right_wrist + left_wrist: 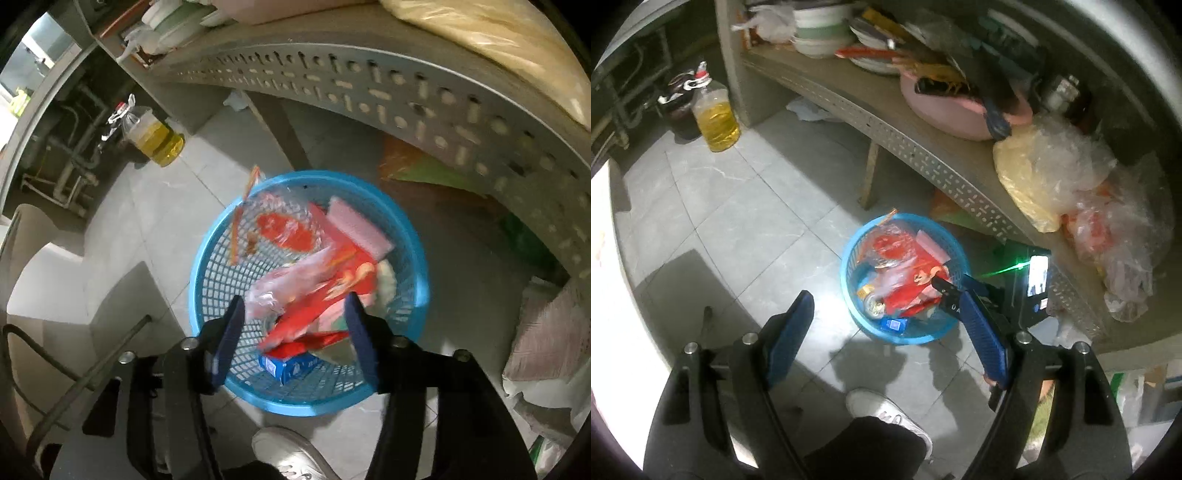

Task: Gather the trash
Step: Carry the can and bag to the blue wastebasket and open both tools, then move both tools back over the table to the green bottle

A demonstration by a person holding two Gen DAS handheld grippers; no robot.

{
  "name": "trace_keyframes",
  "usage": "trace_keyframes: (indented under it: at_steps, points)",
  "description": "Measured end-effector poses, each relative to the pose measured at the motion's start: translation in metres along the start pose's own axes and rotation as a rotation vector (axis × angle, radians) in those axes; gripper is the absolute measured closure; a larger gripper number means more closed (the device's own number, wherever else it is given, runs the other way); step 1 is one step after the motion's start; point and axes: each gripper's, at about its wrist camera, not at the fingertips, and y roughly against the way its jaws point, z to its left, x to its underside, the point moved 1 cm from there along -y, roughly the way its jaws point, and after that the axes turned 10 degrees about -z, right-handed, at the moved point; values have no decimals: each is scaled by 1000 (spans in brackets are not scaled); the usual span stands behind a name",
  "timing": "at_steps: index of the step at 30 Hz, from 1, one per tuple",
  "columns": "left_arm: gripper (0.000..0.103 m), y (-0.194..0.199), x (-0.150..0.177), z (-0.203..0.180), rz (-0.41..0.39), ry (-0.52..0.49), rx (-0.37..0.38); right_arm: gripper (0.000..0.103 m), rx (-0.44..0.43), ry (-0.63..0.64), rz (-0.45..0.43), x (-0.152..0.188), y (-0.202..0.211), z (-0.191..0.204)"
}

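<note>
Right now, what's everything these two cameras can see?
Basket: one, blue, on the floor tiles, holding wrappers.
Red wrapper: one, in the basket.
Pink pad: one, at the basket's far side.
Small carton: one, blue, at the basket's near side.
Oil bottle: one, yellow liquid, on the floor.
Pink bowl: one, on the shelf.
Plastic bags: several, clear, on the shelf.
Shoe: one, white.
Left gripper: open, empty.
Right gripper: open, above the basket.

One blue basket (849, 273) of trash at centre frame, one oil bottle (716, 118) upper left, one pink bowl (945, 110) upper right, two grippers, one white shoe (886, 413) at the bottom.
</note>
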Motion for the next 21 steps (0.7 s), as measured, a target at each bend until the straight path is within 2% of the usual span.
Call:
trace_keyframes:
  at_steps: [10,14,17,21]
  points:
    - [26,125,50,36,-190,48,-33,44,12,8,-63,16,57,-9]
    - [25,172,86,52,-242,45,-84,43,-20,44,-65,31,88,7]
    - [23,208,120,67,-268,61,-133,35,-68,63,-86,39,117,24]
    - [21,252,161,90,-298,86,-251,32,-157,119,-98,40,152,57]
